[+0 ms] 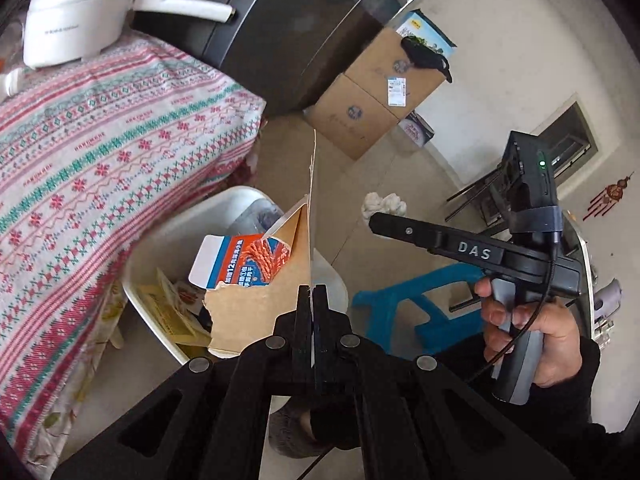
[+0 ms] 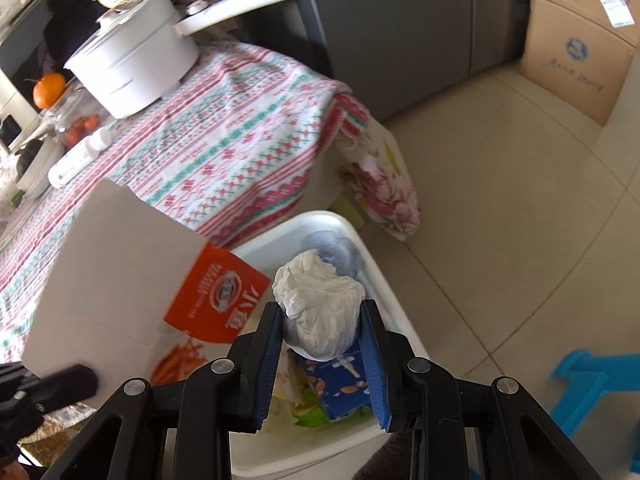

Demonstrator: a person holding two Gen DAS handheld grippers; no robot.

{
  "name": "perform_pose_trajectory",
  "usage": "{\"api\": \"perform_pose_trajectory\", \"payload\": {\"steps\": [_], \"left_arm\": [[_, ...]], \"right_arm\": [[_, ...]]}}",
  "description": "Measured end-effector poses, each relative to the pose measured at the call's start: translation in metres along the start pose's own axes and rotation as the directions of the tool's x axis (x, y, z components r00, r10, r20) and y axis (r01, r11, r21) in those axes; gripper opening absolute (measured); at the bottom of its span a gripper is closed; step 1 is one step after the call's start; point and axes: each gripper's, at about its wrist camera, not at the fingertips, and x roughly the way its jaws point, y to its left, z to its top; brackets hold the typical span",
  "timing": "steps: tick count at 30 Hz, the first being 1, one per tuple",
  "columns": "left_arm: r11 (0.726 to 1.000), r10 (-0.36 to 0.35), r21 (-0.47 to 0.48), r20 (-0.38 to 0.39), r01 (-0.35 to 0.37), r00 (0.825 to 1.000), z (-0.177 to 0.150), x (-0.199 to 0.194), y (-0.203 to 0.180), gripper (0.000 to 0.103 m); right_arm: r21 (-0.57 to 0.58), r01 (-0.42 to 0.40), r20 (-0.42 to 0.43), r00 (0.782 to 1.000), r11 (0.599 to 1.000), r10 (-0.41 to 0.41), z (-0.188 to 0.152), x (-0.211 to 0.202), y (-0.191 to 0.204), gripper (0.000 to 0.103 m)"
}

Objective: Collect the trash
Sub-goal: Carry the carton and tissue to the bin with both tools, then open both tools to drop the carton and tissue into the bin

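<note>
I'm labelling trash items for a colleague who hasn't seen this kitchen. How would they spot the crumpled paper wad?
Find the table with the red and green patterned cloth, then the white bin on the floor beside it. Above the bin, the right gripper holds the paper wad in its blue-padded jaws: white, crumpled, unprinted, unlike the orange carton.

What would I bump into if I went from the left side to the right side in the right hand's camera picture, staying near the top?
Orange → white pot → striped tablecloth → grey fridge → stacked cardboard boxes.
</note>
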Motion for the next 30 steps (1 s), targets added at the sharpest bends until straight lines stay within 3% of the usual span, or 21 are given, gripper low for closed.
{"api": "perform_pose_trajectory", "payload": {"steps": [8,14,17,20,24,30], "left_arm": [[0.995,0.053,-0.078,-0.038,-0.056,0.998,0.002,0.027,0.027,0.0],[0.987,0.15,-0.04,-0.059,-0.153,0.987,0.006,0.035,0.033,0.003],[0.974,0.227,0.022,-0.076,-0.226,0.971,0.01,0.032,0.027,0.017],[0.961,0.272,0.065,-0.05,-0.268,0.961,0.012,0.019,0.022,0.048],[0.958,0.283,0.064,-0.016,-0.281,0.959,0.014,-0.003,0.024,0.051],[0.933,0.358,0.042,0.01,-0.358,0.934,0.015,-0.031,0.037,0.059]], "right_arm": [[0.003,0.014,-0.013,1.0,1.0,-0.014,-0.001,0.004,-0.007,0.034],[-0.01,0.017,-0.025,1.0,1.0,-0.017,-0.002,0.007,-0.005,0.034],[-0.018,0.014,-0.034,0.999,1.0,-0.015,-0.002,0.009,-0.003,0.035],[-0.019,0.003,-0.047,0.999,1.0,-0.004,-0.004,0.011,-0.002,0.035],[-0.024,0.003,-0.064,0.998,1.0,-0.004,-0.006,0.014,-0.001,0.035],[-0.053,-0.002,-0.095,0.996,0.999,-0.003,-0.009,0.02,0.007,0.035]]}}
